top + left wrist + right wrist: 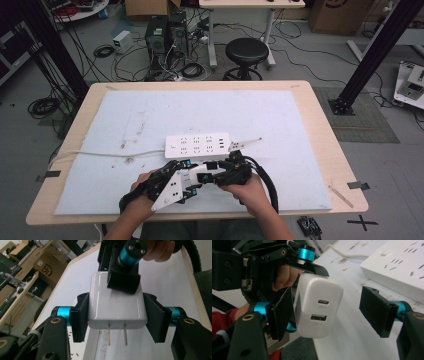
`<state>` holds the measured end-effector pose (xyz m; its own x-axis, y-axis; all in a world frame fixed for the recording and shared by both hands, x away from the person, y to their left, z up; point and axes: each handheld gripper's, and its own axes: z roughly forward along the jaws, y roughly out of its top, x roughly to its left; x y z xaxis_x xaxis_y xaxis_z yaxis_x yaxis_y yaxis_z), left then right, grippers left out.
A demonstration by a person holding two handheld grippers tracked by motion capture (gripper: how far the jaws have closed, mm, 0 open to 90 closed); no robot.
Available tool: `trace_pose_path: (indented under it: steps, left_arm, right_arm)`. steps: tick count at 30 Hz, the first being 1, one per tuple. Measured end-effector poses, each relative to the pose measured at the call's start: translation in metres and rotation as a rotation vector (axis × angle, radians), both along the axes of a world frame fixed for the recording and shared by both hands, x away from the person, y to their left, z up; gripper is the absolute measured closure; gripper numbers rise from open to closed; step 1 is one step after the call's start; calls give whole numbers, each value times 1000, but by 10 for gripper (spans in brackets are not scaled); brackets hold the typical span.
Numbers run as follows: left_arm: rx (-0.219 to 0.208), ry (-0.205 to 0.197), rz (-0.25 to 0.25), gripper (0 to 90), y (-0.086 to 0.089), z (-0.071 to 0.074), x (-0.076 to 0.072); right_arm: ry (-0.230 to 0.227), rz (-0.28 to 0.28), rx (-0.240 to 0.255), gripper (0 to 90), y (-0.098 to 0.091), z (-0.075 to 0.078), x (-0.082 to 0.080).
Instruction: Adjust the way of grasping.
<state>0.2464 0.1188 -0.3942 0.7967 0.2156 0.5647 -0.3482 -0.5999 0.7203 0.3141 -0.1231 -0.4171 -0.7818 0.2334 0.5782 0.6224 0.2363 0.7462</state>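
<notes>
1. Charger (116, 306): the white block sits clamped between the left gripper (116, 315) pads, pressed on both sides, with its two prongs bare and pointing toward that gripper's camera. In the high view it is held in the air just on the person's side of the strip (198, 145), not touching it.
2. Right gripper (329, 312): its jaws stand apart around the charger's port end. One pad (282, 312) lies against or just beside the charger's side; the other pad (375, 311) is well clear of it, so this gripper holds nothing. In the left gripper view one right jaw appears to rest on the charger's top face.
3. Ports: the face with two sockets shows in the right gripper view and is empty, with no cable in it.
4. Strip: it lies flat on the white mat (280, 120), just beyond both grippers, its cord (110, 154) trailing off to the left edge of the table. Every outlet I can see is empty.
5. Progress, as I judge it: the charger is picked up and looks mid hand-over or regrip between the two grippers. Left to do: settle the grip, turn the prongs toward the strip, line them up with an outlet, and push the charger home.
</notes>
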Motion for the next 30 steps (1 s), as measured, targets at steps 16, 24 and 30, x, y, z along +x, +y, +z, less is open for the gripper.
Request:
trace_pose_path:
  steps: [16,24,30]
  left_arm:
    - [14,-41,2,424,-1,0,0]
    - [-3,-13,12,364,-2,1,3]
    - [-20,20,42,267,8,8,0]
  right_arm:
    - [149,78,117,614,6,-10,6]
    - [176,69,134,632,4,-11,8]
    - [148,26,116,632,-6,-7,10]
